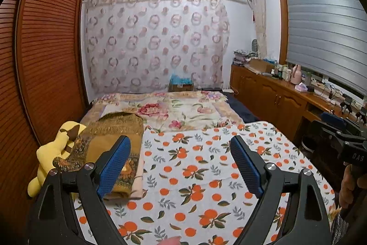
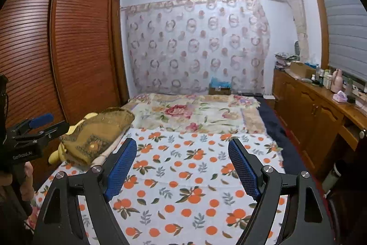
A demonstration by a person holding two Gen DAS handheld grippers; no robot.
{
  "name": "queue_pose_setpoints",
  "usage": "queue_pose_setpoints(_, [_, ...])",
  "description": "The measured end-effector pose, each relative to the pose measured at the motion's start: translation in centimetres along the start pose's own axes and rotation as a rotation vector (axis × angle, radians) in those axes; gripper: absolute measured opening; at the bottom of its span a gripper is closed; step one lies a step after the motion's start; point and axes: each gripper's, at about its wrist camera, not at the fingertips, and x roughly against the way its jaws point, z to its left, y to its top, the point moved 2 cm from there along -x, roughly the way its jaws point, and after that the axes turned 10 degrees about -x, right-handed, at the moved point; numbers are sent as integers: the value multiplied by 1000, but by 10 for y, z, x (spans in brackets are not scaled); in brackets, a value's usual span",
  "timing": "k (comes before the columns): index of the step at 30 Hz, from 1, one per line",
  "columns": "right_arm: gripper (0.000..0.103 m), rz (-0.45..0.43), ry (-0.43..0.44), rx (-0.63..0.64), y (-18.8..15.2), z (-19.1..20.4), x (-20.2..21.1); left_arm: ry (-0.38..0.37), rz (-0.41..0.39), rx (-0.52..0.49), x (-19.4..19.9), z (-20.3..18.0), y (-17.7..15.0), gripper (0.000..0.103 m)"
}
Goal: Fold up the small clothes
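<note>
While I hold both tools up over the bed (image 2: 268, 107), nothing is in either grip. The orange-print sheet (image 1: 195, 167) covers the near half of the bed, with a rose-patterned blanket (image 1: 181, 111) beyond it at twelve o'clock. The wooden wardrobe (image 1: 48, 49) stands at nine o'clock and the sideboard (image 2: 309, 107) at three.

In the left wrist view, the only folded cloth I can make out is a brown patterned textile (image 1: 114, 144) at ten o'clock, lying on the sheet with a yellow plush toy (image 1: 49, 155) just beside it at its left edge. Whether that is the small garment meant for folding I cannot tell; a pinkish scrap at six o'clock is too cut off to identify.

The left gripper (image 1: 181, 164) has its blue pads spread wide apart, empty. The right gripper (image 2: 182, 167) is likewise spread, empty.

I judge the brown cloth soft, light and limp, prone to sagging and sliding on the sheet. I would pinch it at two adjacent corners along one hem, one tool each.
</note>
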Motion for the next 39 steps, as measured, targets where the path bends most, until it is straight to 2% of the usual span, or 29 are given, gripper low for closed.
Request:
queue_pose_setpoints(11, [84,-28,-4,-19,-19,2,-16,3,-4,-8,6,-1,0,89])
queue_pose_setpoints(39, [84,-31,-2,-14,-9,-8,-15,3,-3,-10,6,-1,-2,89])
